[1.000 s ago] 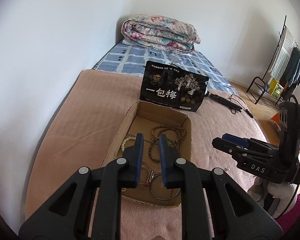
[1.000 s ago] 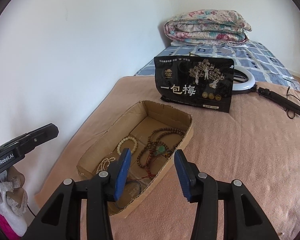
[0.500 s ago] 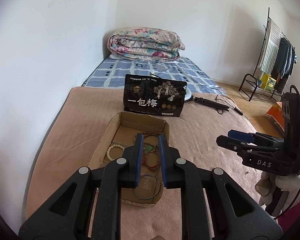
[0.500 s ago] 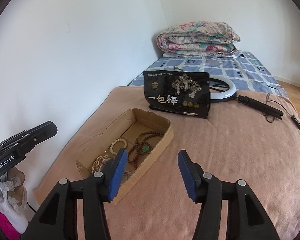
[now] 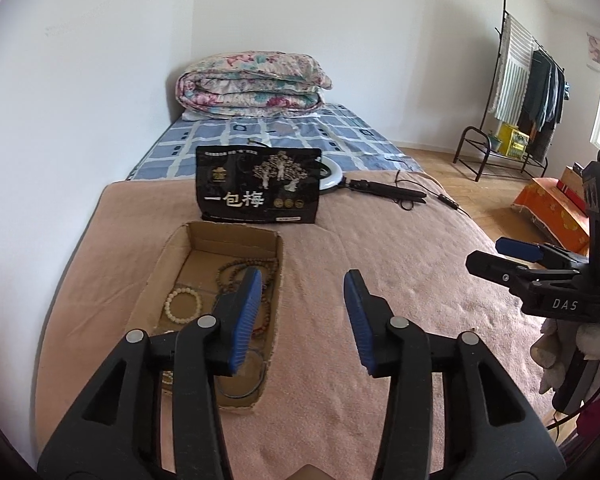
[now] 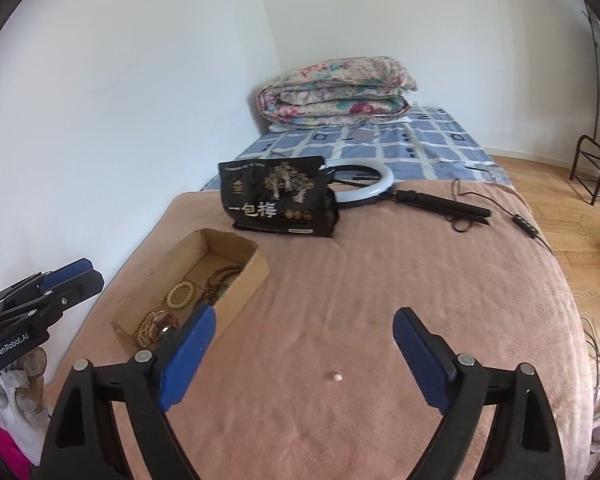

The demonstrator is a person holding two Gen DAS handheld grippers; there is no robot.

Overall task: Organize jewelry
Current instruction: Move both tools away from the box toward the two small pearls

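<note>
A: Which step are we on?

B: Near the end of the sorting, I'd judge. The cardboard box (image 6: pixel 236 258) on the bed's pink blanket (image 6: pixel 380 280) already holds the jewelry: a pale bead bracelet (image 6: pixel 181 294), a long brown bead string (image 6: pixel 220 280), smaller strands at the near end, and a thin wire bangle (image 5: pixel 240 376) that only the left camera shows.

A: And the tools?

B: Both have just been opening, and nothing sits between the jaws of either. The left tool (image 5: pixel 302 320) stands partly open, its left pad over the box's right wall, at about 9 o'clock from the blanket's middle. The right tool (image 6: pixel 302 356) gapes wide over bare blanket to the right of the box.

A: Anything left outside the box?

B: One small pale bead or stud (image 6: pixel 337 376) lies on the blanket, in the right camera just ahead of and between the right tool's open pads, at roughly 4 o'clock from the box. I can't tell what it is.

A: So the next move?

B: Probably a careful pinch on that tiny piece, pads low against the soft cloth, then a carry toward 10 o'clock into the box. It could easily slip or sink into the pile.
</note>
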